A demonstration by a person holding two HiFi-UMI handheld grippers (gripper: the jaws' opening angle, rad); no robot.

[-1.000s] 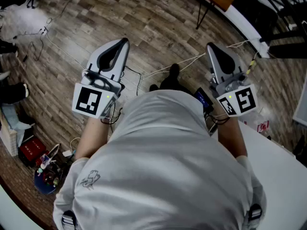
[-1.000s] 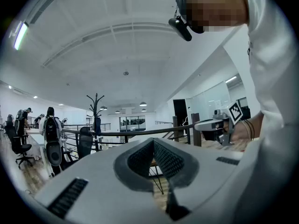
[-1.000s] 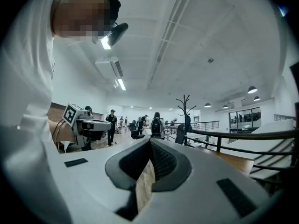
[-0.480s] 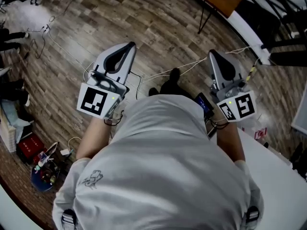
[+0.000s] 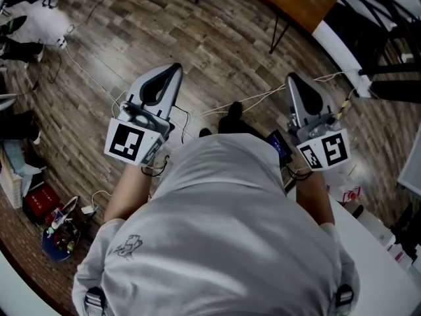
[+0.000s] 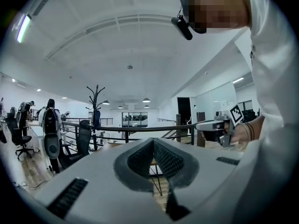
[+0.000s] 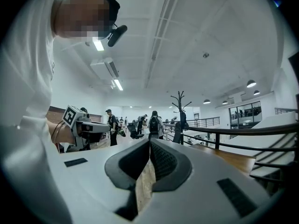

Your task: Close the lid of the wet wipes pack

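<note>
Seen from above, a person in a white shirt (image 5: 223,229) stands on a wood floor (image 5: 217,45), holding out a gripper in each hand. Compared with a second ago, the whole scene has swung. More of the white bench (image 5: 378,275) now shows at the lower right, and small bottle-like items (image 5: 398,245) have come into view on its far side. Both grippers sit a little lower in the picture, still side by side and pointing away from the body.

The left tongs (image 5: 172,68) are closed with nothing between them. The right tongs (image 5: 291,78) are closed too, and empty.

The shirt covers the near part of the bench and the picture edge cuts off the rest. The marker cubes hide the hands, so only the forearms show. Each gripper view looks level across a large hall, with the other gripper off to one side.

A small pale packet with red print (image 5: 346,194) lies at the bench corner nearest the person. It is too small to say whether it is the wet wipes pack or whether a lid is open. It lies behind the right tongs, beside that forearm, apart from them, and well apart from the left tongs, which are far from the bench.
</note>
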